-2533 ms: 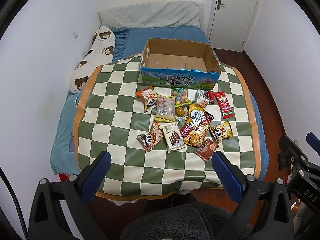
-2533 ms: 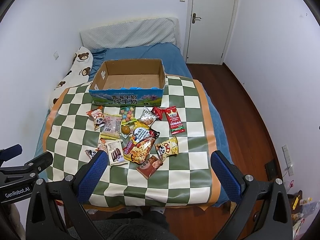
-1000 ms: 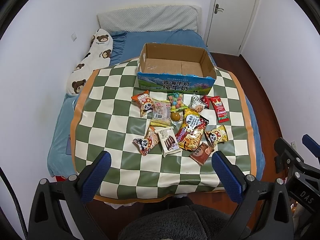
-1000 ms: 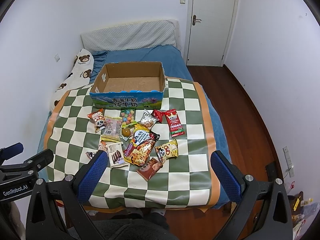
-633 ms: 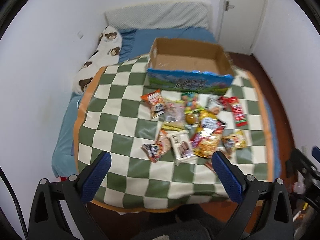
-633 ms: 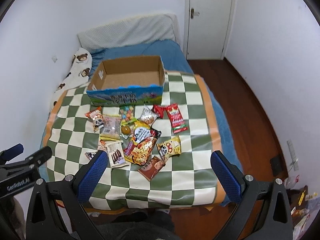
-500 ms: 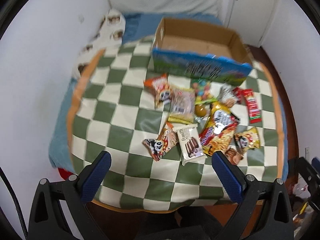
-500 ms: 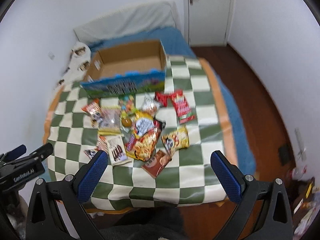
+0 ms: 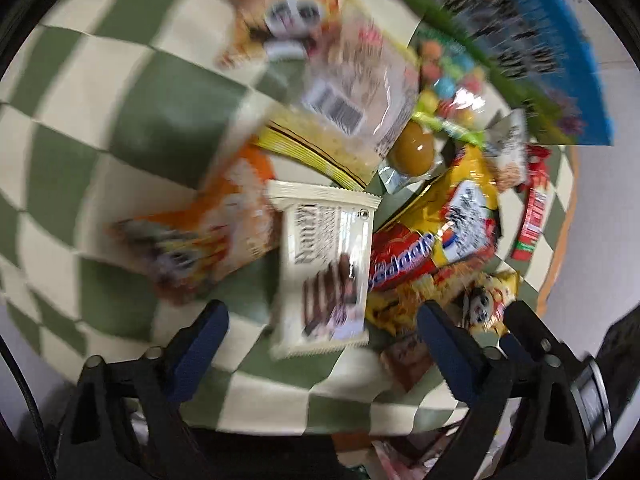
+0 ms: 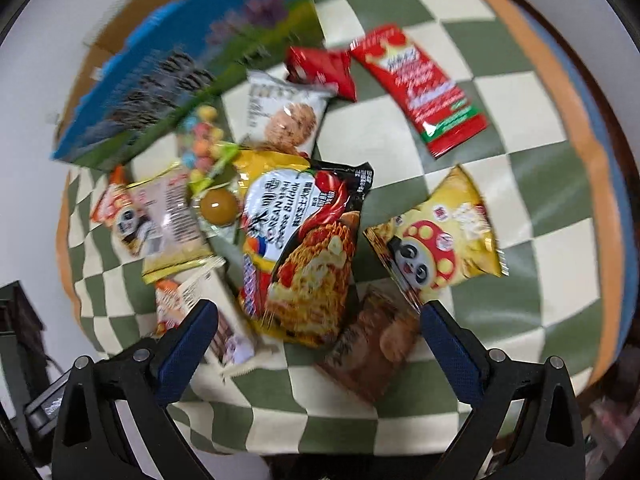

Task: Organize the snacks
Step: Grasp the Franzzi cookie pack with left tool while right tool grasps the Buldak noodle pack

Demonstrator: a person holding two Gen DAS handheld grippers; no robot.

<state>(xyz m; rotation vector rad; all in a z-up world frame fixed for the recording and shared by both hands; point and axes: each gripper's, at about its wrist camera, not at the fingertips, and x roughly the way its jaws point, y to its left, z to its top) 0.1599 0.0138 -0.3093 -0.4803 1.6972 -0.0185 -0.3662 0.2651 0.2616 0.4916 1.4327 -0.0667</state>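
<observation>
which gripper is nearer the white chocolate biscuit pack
Left. The left gripper is right over the white biscuit pack, fingers either side and closing, not yet touching. The right gripper sits over the noodle packet, with the pack by its left finger.

The middle of the green-and-cream checkered cloth point(image 10: 540, 176) is crowded with overlapping snack packets, leaving no bare gap among them. The blue printed cardboard box point(image 10: 192, 68) walls off the far side, its front touching the bag of coloured candy balls point(image 10: 202, 140). Open cloth lies on the right past the yellow panda bag point(image 10: 436, 236) and long red sachet point(image 10: 424, 88), and on the left beyond the orange panda packet point(image 9: 208, 232).
</observation>
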